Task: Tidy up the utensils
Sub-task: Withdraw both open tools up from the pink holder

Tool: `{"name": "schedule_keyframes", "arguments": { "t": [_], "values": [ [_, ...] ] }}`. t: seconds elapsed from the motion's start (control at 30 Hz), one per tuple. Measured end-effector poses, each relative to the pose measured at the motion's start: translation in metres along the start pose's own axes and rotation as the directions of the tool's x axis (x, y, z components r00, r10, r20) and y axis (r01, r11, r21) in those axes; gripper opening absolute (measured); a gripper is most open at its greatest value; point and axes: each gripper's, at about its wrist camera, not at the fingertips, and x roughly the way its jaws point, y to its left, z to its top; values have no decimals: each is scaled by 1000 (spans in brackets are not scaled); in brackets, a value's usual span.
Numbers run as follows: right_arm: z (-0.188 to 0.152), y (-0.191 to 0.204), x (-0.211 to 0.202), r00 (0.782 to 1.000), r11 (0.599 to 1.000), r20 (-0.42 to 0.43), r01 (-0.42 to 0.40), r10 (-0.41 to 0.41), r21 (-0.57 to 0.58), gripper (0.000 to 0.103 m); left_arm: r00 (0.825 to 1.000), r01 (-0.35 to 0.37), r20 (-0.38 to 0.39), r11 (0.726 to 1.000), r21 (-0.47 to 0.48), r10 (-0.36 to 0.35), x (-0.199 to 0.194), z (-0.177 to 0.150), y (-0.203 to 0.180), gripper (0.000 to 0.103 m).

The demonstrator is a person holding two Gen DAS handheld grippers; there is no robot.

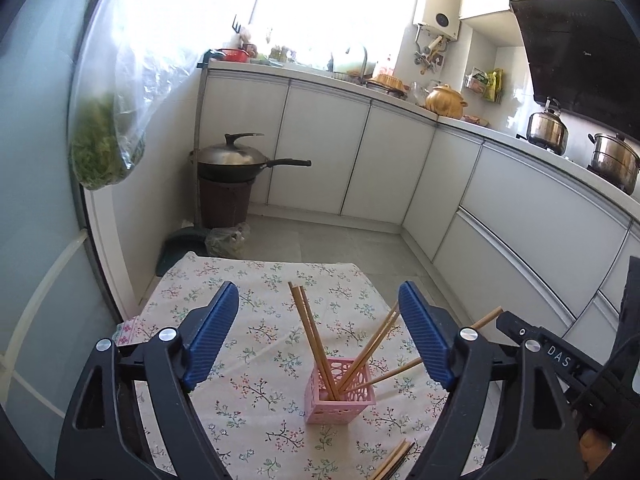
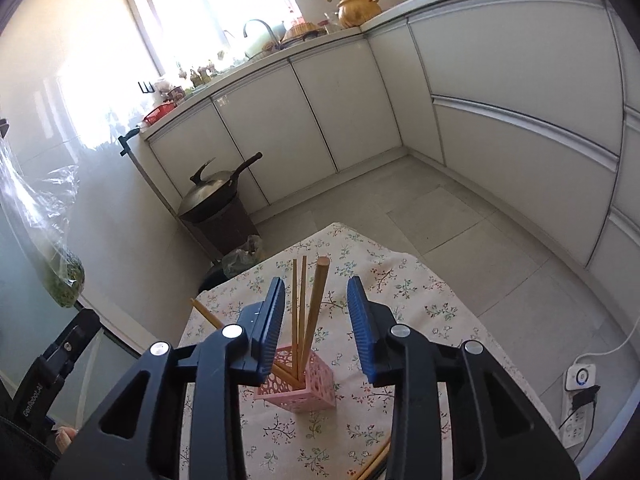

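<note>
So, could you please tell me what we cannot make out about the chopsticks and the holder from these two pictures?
- Loose chopsticks on the tablecloth: cut off by the bottom edge in the left wrist view, so their number is unclear.
- Pink holder: its left side is hidden behind the right gripper's left finger in the right wrist view.
- Chopsticks in the holder: they overlap, so the exact count is uncertain.

Lidded wok (image 1: 234, 157), clay pot (image 1: 445, 101), maybe greens (image 1: 100, 152)
</note>
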Motion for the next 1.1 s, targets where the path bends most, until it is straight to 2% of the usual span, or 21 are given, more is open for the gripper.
{"name": "schedule_keyframes", "arguments": {
  "t": [0.1, 0.2, 0.37, 0.43, 0.57, 0.73, 1.1],
  "values": [
    [1, -2, -8, 999, 1000, 31, 20, -20, -13, 35, 1000, -26, 9, 1000, 16, 26, -1, 0, 2, 84],
    [-5, 0, -23, 994, 996, 92, 67, -63, -50, 49, 997, -75, 22, 996, 41, 74, 0, -3, -1, 85],
    [-17, 7, -41, 973, 973, 174, 178, -152, -150, 61, 990, -130, 72, 986, 101, 123, -6, -13, -17, 95],
    [-23, 9, -47, 963, 961, 206, 212, -175, -175, 69, 986, -152, 96, 980, 130, 140, -10, -18, -22, 96],
    [-33, 10, -58, 948, 943, 242, 257, -204, -212, 81, 985, -165, 82, 968, 188, 152, -10, -29, -30, 96],
    [-50, 2, -63, 941, 923, 233, 299, -244, -241, 91, 989, -150, 44, 961, 232, 143, -8, -42, -38, 96],
    [-74, -33, -69, 933, 907, 160, 354, -323, -227, 95, 990, -111, -45, 937, 332, 134, 2, -82, -57, 96]
  ]
}}
